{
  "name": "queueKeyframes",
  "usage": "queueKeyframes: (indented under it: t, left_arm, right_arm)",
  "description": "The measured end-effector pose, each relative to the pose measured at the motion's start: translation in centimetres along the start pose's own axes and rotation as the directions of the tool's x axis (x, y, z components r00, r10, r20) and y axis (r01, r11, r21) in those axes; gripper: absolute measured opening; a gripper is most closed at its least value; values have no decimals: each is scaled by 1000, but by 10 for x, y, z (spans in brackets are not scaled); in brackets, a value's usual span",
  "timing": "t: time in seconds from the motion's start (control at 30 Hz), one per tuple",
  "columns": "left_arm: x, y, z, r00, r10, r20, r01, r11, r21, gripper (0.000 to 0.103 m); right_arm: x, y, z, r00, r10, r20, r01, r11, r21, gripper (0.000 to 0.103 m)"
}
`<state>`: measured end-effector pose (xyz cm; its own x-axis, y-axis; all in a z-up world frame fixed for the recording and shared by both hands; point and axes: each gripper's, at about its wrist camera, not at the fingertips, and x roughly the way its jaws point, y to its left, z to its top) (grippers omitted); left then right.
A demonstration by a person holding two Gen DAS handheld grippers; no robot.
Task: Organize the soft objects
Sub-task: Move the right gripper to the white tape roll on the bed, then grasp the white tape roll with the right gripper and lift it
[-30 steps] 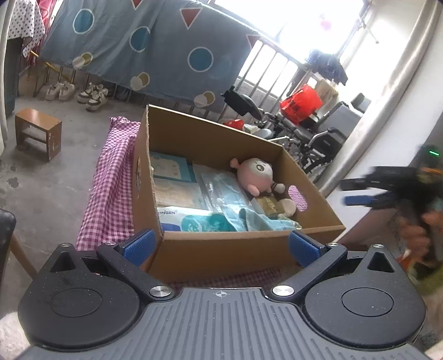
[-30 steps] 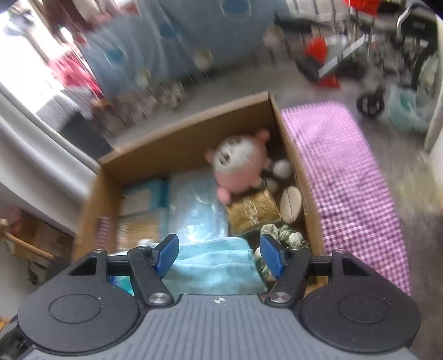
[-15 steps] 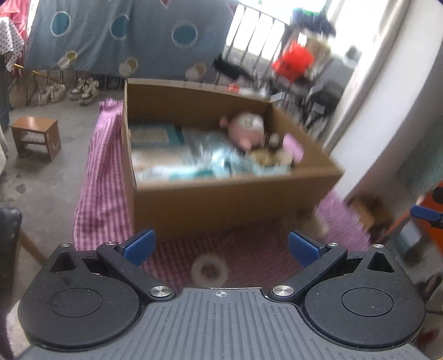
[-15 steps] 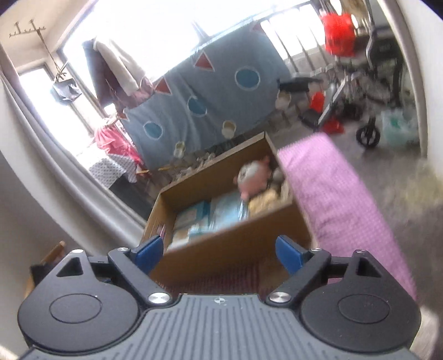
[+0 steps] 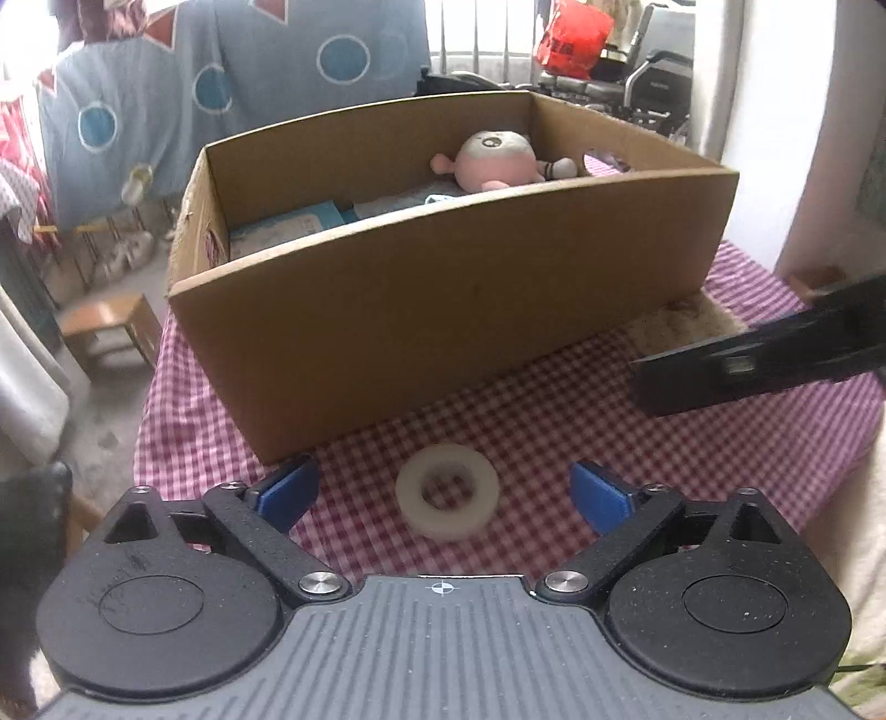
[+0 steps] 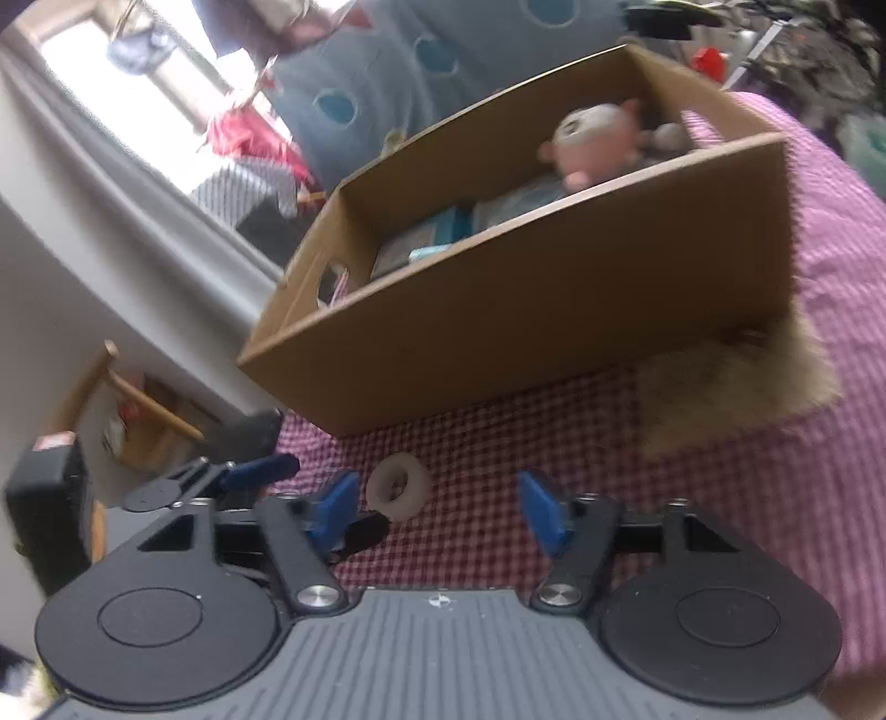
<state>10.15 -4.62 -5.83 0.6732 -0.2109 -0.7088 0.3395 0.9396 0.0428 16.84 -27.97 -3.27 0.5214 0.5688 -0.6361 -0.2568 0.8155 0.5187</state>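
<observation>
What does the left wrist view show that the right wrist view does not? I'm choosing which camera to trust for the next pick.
Only the left wrist view shows the small wooden stool on the floor and the red bag by the window. Only the right wrist view shows the whole tan fuzzy cloth lying by the box corner, and the left gripper from outside, at the white ring. Both show the cardboard box, the pink plush toy inside it, the white ring on the checked tablecloth, and open jaws with nothing held.

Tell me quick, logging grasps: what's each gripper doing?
Left gripper: open, closing slightly, white ring between jaws, ungripped.
Right gripper: open, closing, empty.
</observation>
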Motion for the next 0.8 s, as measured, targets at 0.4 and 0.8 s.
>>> queueKeyframes:
  t: [0.4,0.8]
  left_arm:
    - [24,0,-5,997,-50,-65,53,998,34,65]
    - [28,10,-7,996,-70,-47,70,998,-1,49]
  right_arm:
    - [70,30,6,994,-44,-102,29,988,-150,30]
    - [94,42,-1,984,-113,-138,75,963,-260,28]
